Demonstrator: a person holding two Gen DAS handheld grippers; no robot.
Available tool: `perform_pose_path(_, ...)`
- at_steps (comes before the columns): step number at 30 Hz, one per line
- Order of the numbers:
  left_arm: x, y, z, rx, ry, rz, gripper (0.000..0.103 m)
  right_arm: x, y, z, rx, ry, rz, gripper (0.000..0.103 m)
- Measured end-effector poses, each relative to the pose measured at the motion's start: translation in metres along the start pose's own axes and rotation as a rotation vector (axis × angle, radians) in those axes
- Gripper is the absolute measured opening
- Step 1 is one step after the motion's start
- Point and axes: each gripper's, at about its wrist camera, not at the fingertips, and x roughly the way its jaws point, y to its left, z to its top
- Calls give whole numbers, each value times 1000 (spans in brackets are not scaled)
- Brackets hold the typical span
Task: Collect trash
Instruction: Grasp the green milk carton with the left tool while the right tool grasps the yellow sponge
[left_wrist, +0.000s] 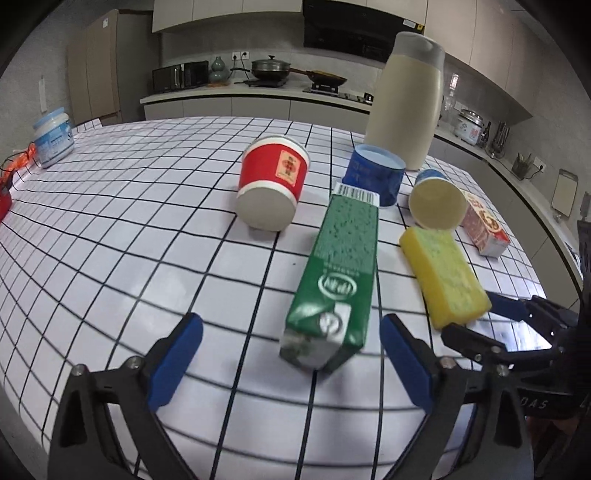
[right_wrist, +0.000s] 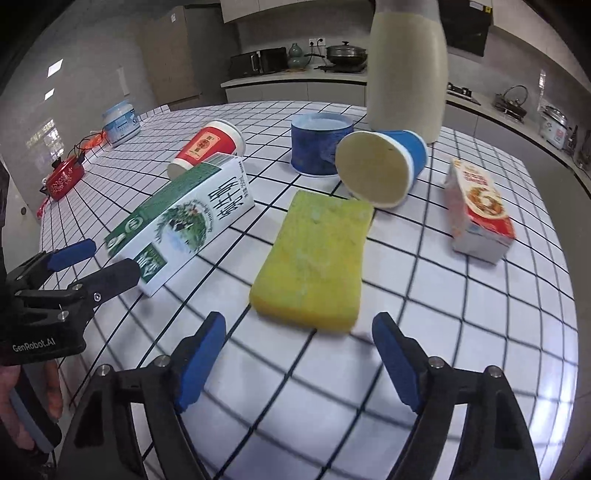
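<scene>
Two paper cups (right_wrist: 384, 166), two cartons (right_wrist: 184, 221), one sponge (right_wrist: 314, 266), perhaps two tubs (right_wrist: 319, 146)

Kitchen: grey counters (left_wrist: 258, 94), beige cabinets (left_wrist: 221, 14), checkered tabletop (left_wrist: 110, 221).

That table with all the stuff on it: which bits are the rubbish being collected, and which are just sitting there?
Rubbish, most likely:
- green carton, lying down
- red cup, tipped over
- blue cup, tipped over
- blue tub
- red-and-white box
- yellow sponge, maybe

Just sitting there:
- tall cream bottle
- white jar
- red pot
</scene>
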Motion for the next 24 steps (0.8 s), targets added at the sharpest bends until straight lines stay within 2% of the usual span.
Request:
perform_pose_path(6,16,-3,7,-10,40,-47,71,23,-7,20,-8,10,7,77)
perform_pose_path(7,17,-3,7,-8,48,-53,62,24,-9,22,-9,10,9,76)
perform_pose_path(8,18,-4,6,-5,56,-61,54,24,-10,23,-11,9,5,69)
perform_pose_path(11,17,-6,5,9,53,-70,41,22,-13,23,-13,10,5,60)
perform_pose_path(15,5,-5,2,18,26,-66,39,15,-14,18,-20,-4,3,49)
perform_pose_path(24,-19,1,-5,11,-12,-61,39,-16,-8,2,-21,-57,-5,47)
